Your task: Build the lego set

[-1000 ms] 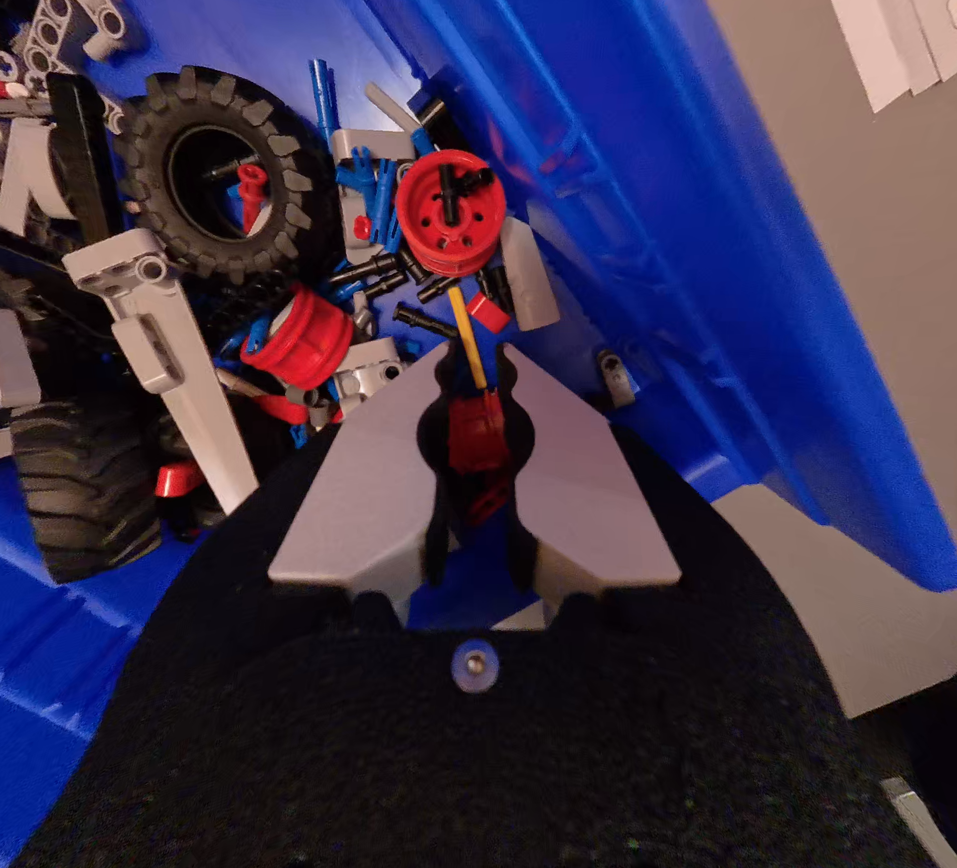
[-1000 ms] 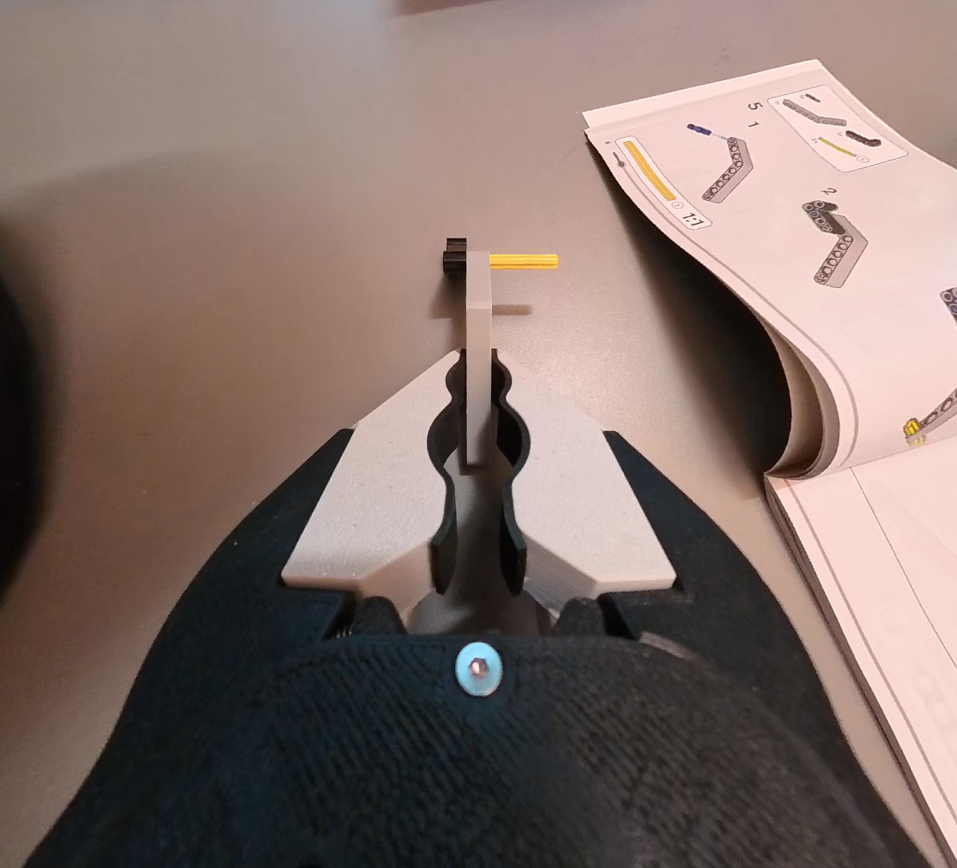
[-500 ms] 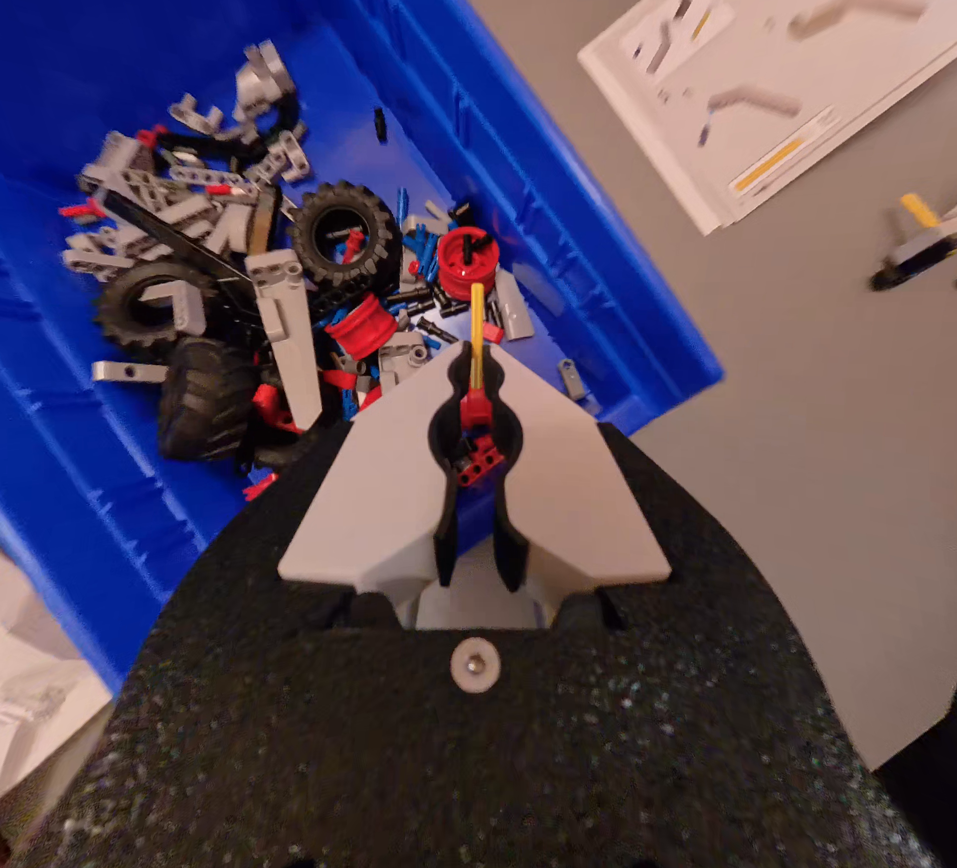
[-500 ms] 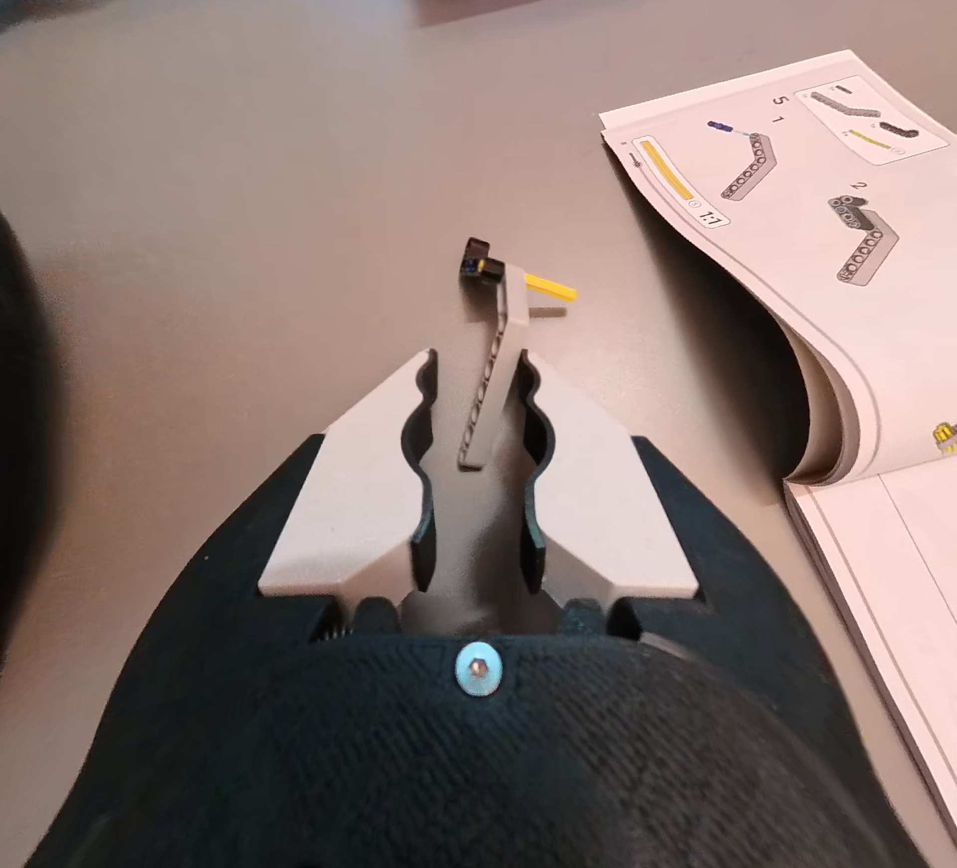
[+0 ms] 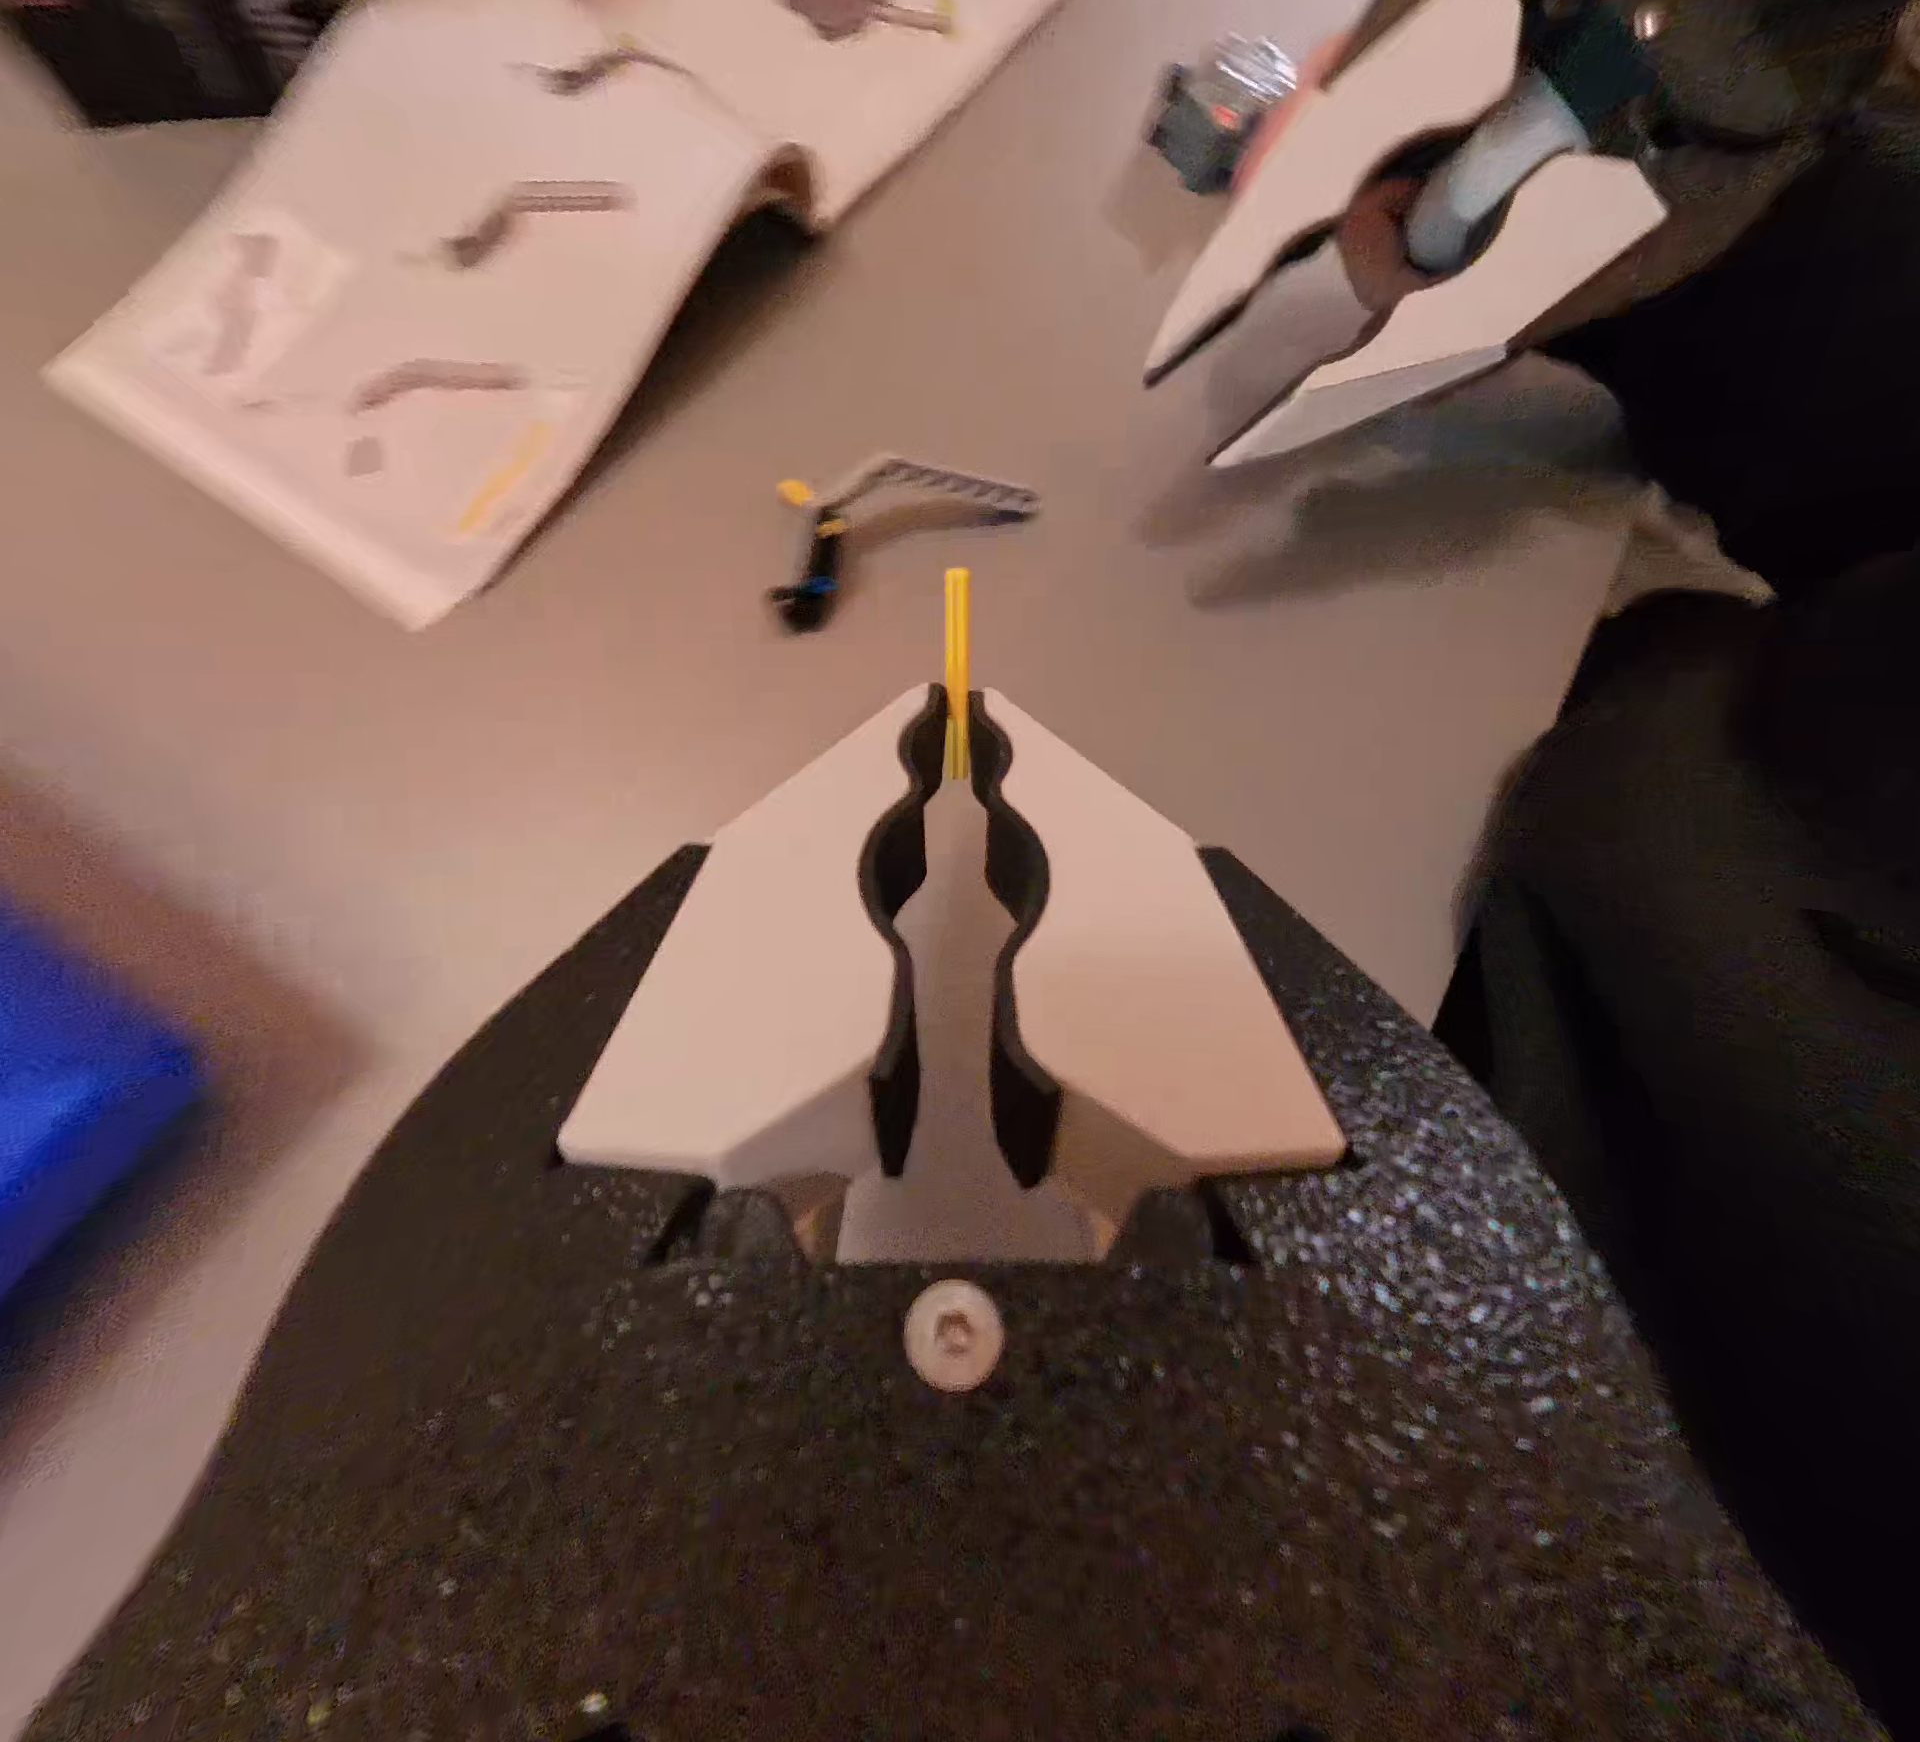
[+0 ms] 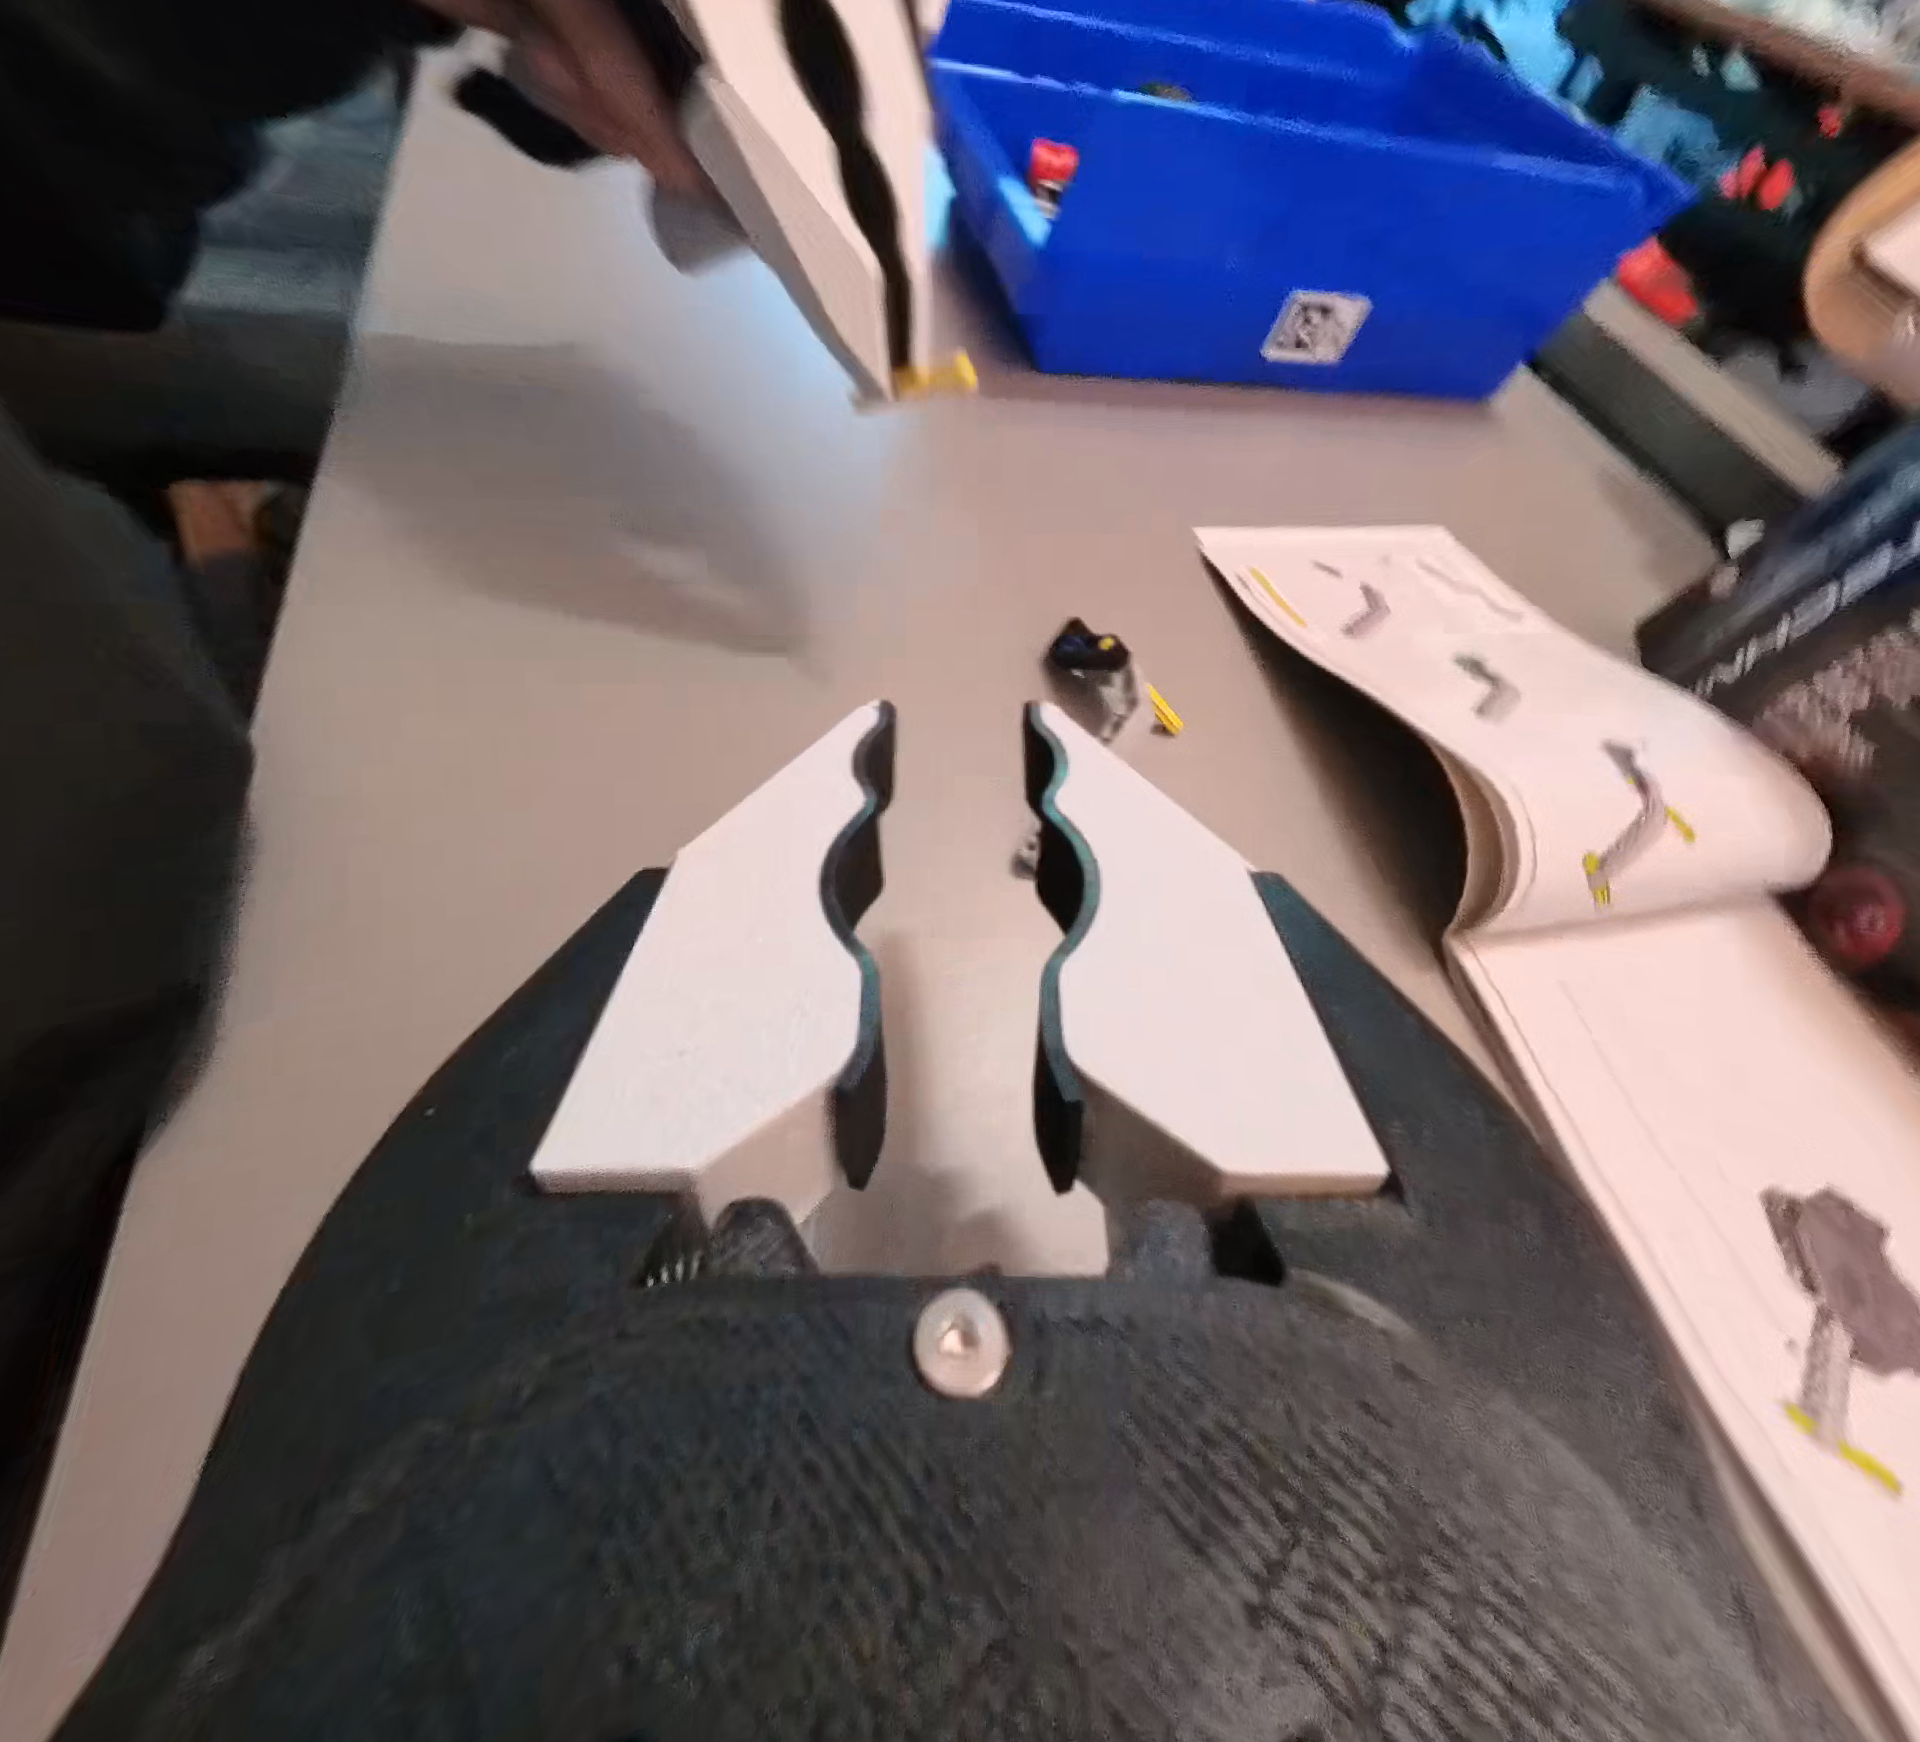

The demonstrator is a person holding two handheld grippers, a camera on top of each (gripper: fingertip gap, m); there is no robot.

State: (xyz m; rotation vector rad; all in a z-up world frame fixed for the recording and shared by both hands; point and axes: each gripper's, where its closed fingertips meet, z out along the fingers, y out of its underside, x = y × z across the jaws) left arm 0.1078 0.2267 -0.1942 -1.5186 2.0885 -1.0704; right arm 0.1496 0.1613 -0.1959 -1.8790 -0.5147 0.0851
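My left gripper (image 5: 956, 695) is shut on a thin yellow axle (image 5: 956, 627) that sticks out past its tips, held above the grey table. A small assembly (image 5: 904, 508), a grey bent beam with a black connector and a yellow axle, lies on the table just beyond it. My right gripper (image 6: 958, 718) is open and empty, raised above the table, with the assembly (image 6: 1101, 679) lying just past its right fingertip. The right gripper also shows in the left wrist view (image 5: 1195, 414), and the left gripper with its axle in the right wrist view (image 6: 894, 383).
An open instruction booklet (image 5: 499, 238) lies beyond the assembly; it also shows in the right wrist view (image 6: 1558, 809). A blue bin (image 6: 1247, 217) of parts stands at the far end of the table. A dark box (image 6: 1818, 612) sits at the right edge. My right fingertips sit around 10 centimeters from my left ones.
My left gripper lifted the yellow axle out of the blue bin and swung over the table toward the assembly. My right gripper opened, let the grey beam assembly go, and pulled back and up.
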